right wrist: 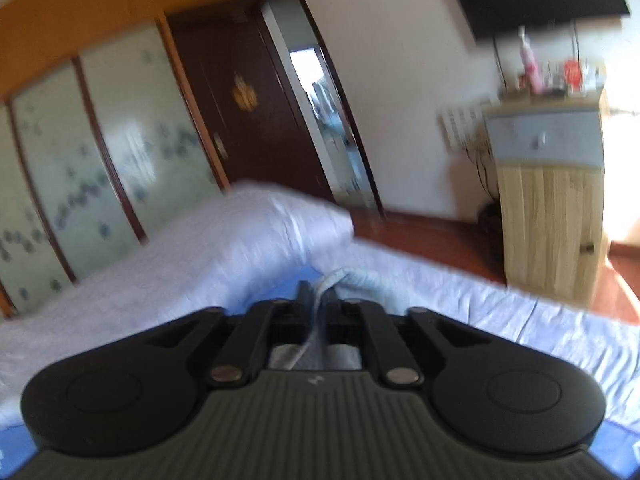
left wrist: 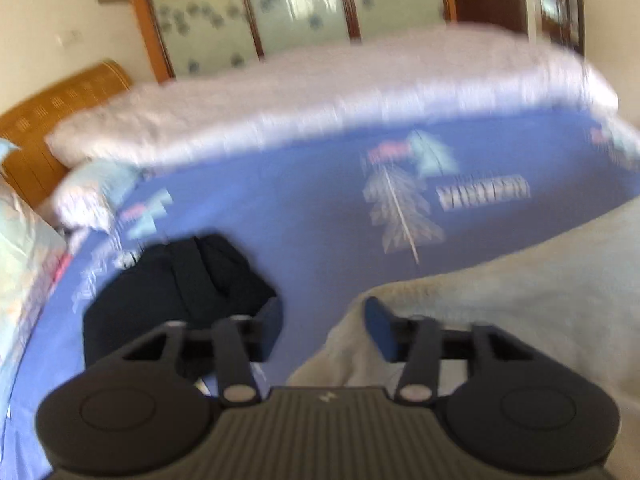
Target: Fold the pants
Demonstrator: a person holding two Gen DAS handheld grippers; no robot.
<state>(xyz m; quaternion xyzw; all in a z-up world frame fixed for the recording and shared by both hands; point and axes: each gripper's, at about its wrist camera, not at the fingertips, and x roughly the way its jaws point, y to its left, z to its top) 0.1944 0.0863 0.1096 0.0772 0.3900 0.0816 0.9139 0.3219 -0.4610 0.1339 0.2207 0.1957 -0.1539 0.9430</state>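
Observation:
Pale beige pants [left wrist: 520,312] lie bunched on the blue patterned bedsheet [left wrist: 312,208], at the lower right of the left wrist view. My left gripper [left wrist: 325,326] hangs open above the sheet, its right finger over the pants' edge and nothing between its fingers. In the right wrist view my right gripper [right wrist: 318,304] has its fingers close together on a strip of pale cloth. That cloth runs forward into a bunched fold of the pants [right wrist: 360,280]. Both views are blurred.
A crumpled black garment [left wrist: 180,284] lies on the sheet left of my left gripper. A white duvet [left wrist: 320,92] is heaped along the bed's far side, with a pillow [left wrist: 92,192] and wooden headboard [left wrist: 60,108] at left. A wooden cabinet [right wrist: 548,208] stands beyond the bed.

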